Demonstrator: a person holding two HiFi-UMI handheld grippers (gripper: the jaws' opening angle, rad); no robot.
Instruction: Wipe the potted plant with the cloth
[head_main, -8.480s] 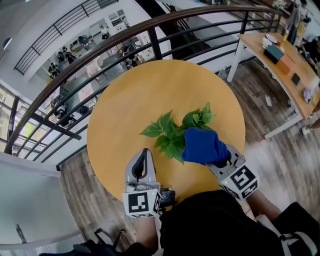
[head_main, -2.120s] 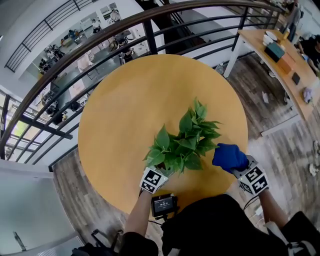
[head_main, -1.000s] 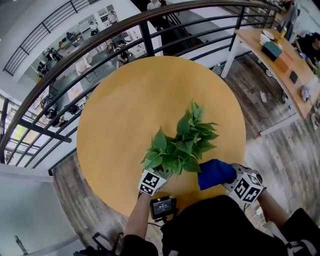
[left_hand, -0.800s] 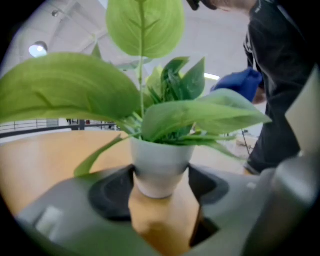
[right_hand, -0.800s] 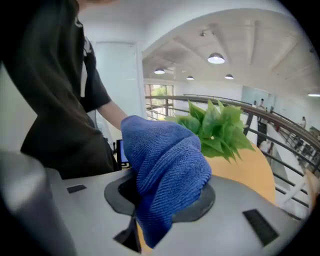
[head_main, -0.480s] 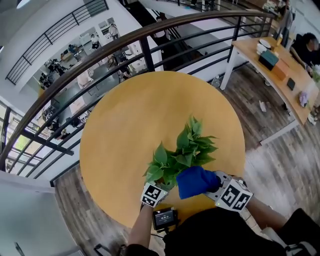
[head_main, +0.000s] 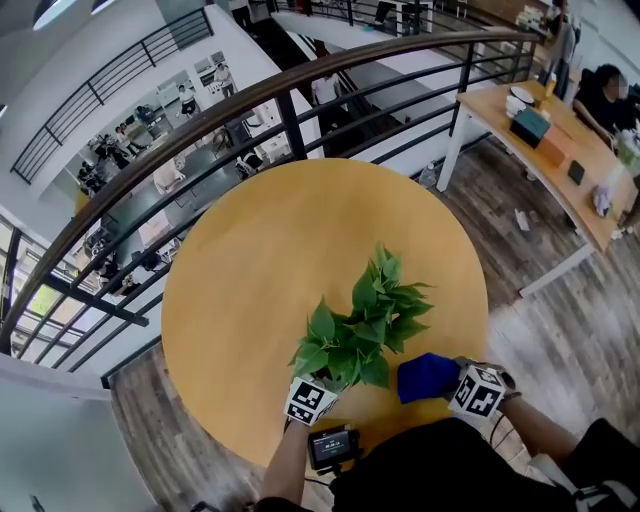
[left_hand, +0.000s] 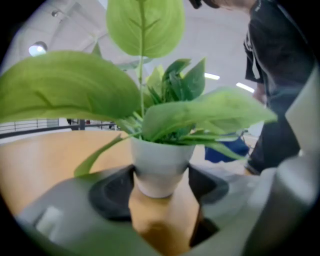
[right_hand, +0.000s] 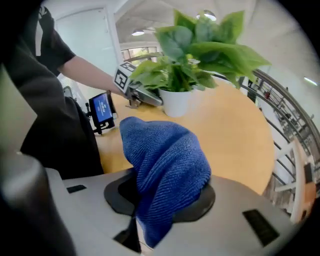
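Head view: the potted plant (head_main: 360, 330) stands near the close edge of the round wooden table (head_main: 250, 260). The left gripper (head_main: 322, 388) reaches under its leaves, and the right gripper (head_main: 442, 381) carries the blue cloth (head_main: 425, 377) just beside the foliage, not on it.

Left gripper view: the jaws stand partly apart with their pads pressed on both sides of the white pot (left_hand: 159, 167), low on its wall. The pot looks smooth and light (probably easy to tip), so a low hold seems the right one.

Right gripper view: the jaws pinch the bunched cloth, which flops forward, soft and limp. The leaves (right_hand: 200, 47) look thin and bendy, so they likely need light strokes with support from below.
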